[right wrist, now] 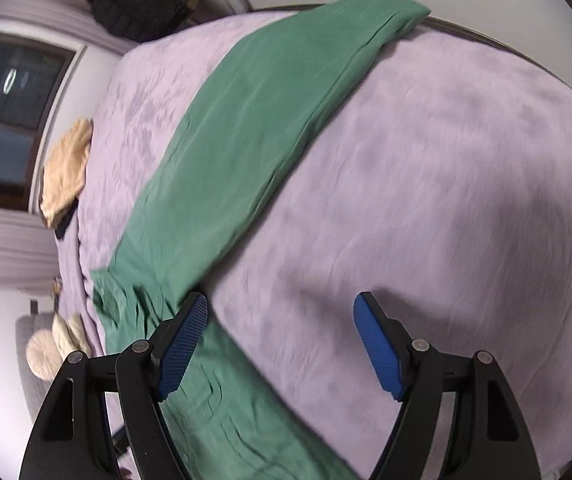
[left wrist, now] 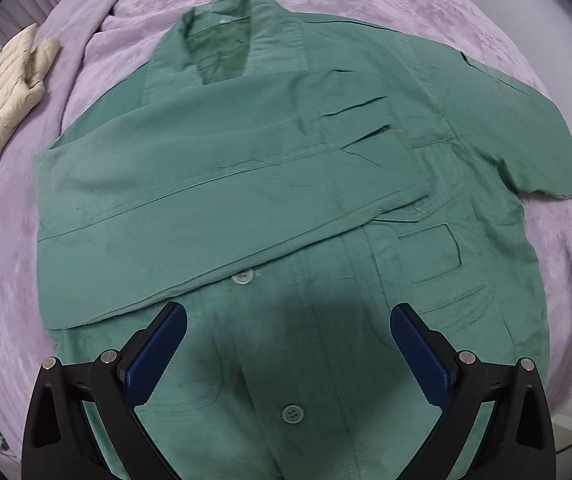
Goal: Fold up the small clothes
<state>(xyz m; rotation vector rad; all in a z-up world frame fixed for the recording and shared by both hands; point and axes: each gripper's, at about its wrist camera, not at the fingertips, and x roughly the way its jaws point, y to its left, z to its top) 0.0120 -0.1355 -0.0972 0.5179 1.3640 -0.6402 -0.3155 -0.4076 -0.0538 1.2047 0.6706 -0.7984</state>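
A green short-sleeved shirt (left wrist: 286, 184) lies front up on a lilac bedspread (left wrist: 14, 272), collar at the far end. One side is folded in, so that its sleeve lies across the chest; the other sleeve (left wrist: 525, 132) is still spread out flat. My left gripper (left wrist: 287, 316) hovers over the button placket, pointing straight down, open, with nothing between its blue pads. In the right wrist view the shirt (right wrist: 246, 128) runs diagonally as a long green band. My right gripper (right wrist: 282, 304) is open above the bare bedspread (right wrist: 425, 200) just beside the shirt's edge, holding nothing; this view is blurred.
A cream quilted jacket (left wrist: 2, 92) lies at the bed's left side, also seen as a cream heap (right wrist: 66, 168). A dark pile (right wrist: 126, 0) sits beyond the bed. The bed's far edge (right wrist: 485, 38) meets a white wall. A dark window (right wrist: 6, 120) is at left.
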